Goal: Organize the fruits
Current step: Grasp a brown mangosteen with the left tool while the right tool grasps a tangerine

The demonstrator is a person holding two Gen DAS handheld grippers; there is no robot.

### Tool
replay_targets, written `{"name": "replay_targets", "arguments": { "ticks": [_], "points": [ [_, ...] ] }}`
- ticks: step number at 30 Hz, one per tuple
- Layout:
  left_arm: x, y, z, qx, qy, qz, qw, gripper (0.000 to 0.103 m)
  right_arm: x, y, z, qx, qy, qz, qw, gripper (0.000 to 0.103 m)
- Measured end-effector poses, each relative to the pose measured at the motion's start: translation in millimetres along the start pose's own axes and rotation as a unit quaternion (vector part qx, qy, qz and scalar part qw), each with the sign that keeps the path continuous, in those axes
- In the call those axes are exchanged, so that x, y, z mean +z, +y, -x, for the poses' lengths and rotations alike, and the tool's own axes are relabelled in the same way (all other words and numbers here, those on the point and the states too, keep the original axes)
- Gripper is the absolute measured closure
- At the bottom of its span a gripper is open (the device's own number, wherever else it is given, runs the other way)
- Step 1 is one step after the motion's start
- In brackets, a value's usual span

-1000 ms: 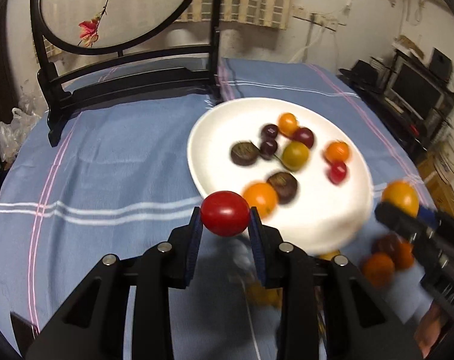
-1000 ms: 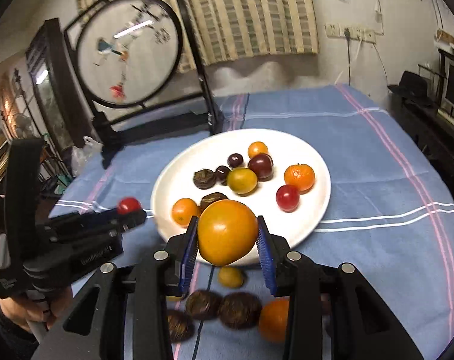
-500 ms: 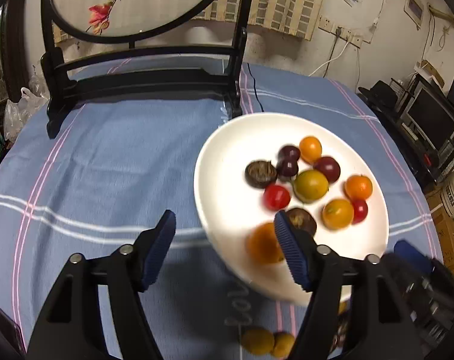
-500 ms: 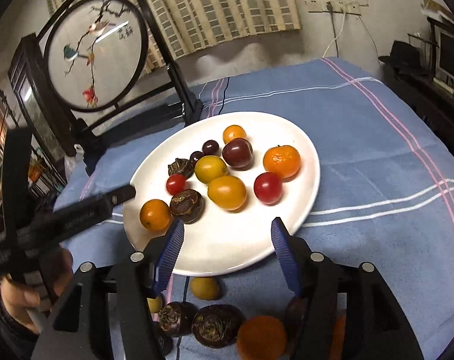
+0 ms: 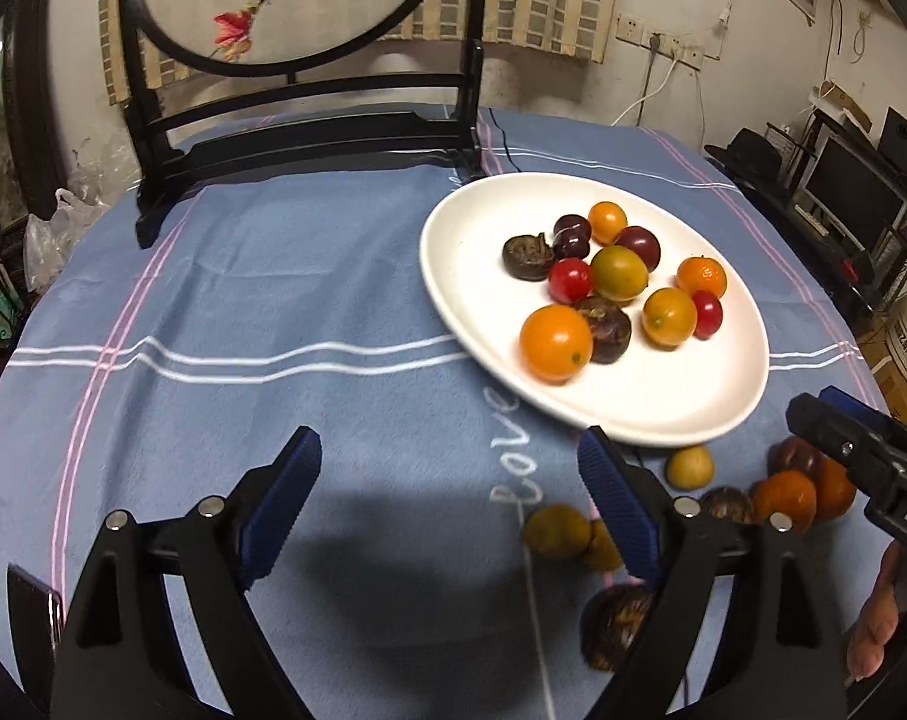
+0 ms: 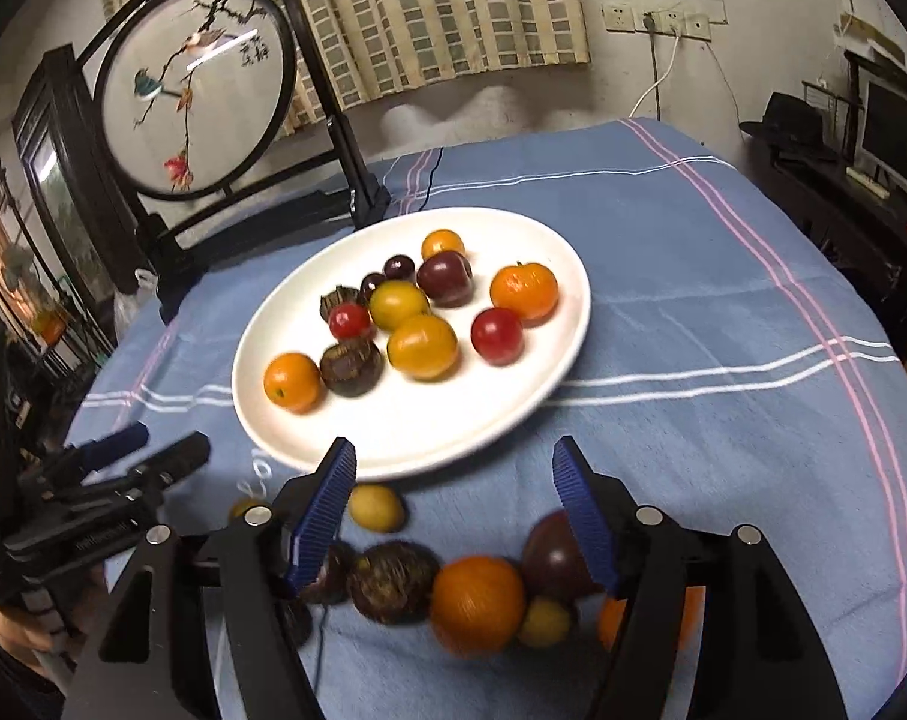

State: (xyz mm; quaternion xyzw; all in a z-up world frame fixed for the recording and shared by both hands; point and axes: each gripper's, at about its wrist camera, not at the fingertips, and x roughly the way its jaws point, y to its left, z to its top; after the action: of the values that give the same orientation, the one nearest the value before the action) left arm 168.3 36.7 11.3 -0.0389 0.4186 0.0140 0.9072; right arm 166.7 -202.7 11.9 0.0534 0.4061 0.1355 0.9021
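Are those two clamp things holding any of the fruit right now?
No. The left tool and the right tool are both open and empty; the fruit lies on the white plate or the tablecloth.

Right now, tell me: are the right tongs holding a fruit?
No. The right tongs stand open and empty above the loose orange fruit on the tablecloth.

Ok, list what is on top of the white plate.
On the white plate lie ten small fruits in a loose cluster: three orange, two yellow, two red, one dark purple plum and two brown wrinkled ones. Two small dark cherries sit partly hidden behind them.
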Motion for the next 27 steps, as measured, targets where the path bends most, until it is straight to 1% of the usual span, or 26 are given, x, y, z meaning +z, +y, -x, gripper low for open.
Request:
{"name": "replay_targets", "arguments": {
  "ticks": [3,5,7,8,10,11,14,15,17,19,20,21,22,23,24,26,27],
  "points": [
    [-10,3,3,-0.008,0.007,0.005,0.9999,0.016,-3,-3,5,-0.005,-0.004,0.002,1.000,0.034],
    [-18,2,4,-0.014,0.011,0.001,0.9998,0.016,-5,-8,15,-0.015,-0.015,0.002,1.000,0.033],
    [-24,-2,8,-0.028,0.014,-0.009,0.9995,0.016,-5,-10,18,-0.022,-0.020,0.004,1.000,0.029],
    [-27,-4,9,-0.044,0.020,-0.011,0.9988,0.016,-4,-16,23,-0.031,-0.026,0.005,0.999,0.029],
    [-31,-8,11,-0.067,0.029,-0.014,0.9972,0.016,-2,-30,31,-0.043,-0.040,-0.009,0.998,0.026],
    [-33,-12,12,-0.075,0.032,-0.018,0.9965,0.016,0,-41,35,-0.046,-0.046,-0.026,0.998,0.025],
    [-43,-26,10,-0.090,0.049,-0.044,0.9937,0.016,1,-60,36,-0.054,-0.042,-0.055,0.996,0.025],
    [-47,-33,8,-0.099,0.061,-0.056,0.9917,0.016,0,-64,34,-0.060,-0.037,-0.062,0.996,0.025],
    [-53,-43,5,-0.109,0.076,-0.072,0.9885,0.016,0,-65,33,-0.063,-0.034,-0.061,0.996,0.025],
    [-60,-51,0,-0.108,0.088,-0.085,0.9865,0.017,-1,-62,31,-0.063,-0.029,-0.054,0.996,0.025],
    [-61,-53,-3,-0.107,0.093,-0.089,0.9860,0.027,-2,-59,30,-0.063,-0.026,-0.046,0.997,0.025],
    [-64,-57,-4,-0.096,0.088,-0.098,0.9866,0.031,-2,-55,29,-0.063,-0.025,-0.039,0.997,0.025],
    [-65,-60,-3,-0.094,0.081,-0.109,0.9863,0.036,-2,-52,28,-0.063,-0.024,-0.034,0.997,0.025],
    [-66,-62,-3,-0.095,0.079,-0.115,0.9857,0.045,-3,-49,29,-0.062,-0.023,-0.025,0.997,0.025],
    [-66,-63,0,-0.100,0.076,-0.117,0.9851,0.059,-3,-47,30,-0.063,-0.024,-0.020,0.998,0.025],
    [-64,-62,2,-0.100,0.081,-0.111,0.9855,0.060,-4,-43,35,-0.058,-0.026,-0.012,0.998,0.025],
    [-63,-60,3,-0.102,0.080,-0.104,0.9861,0.060,-6,-41,37,-0.046,-0.024,-0.011,0.999,0.025]
  ]
}}
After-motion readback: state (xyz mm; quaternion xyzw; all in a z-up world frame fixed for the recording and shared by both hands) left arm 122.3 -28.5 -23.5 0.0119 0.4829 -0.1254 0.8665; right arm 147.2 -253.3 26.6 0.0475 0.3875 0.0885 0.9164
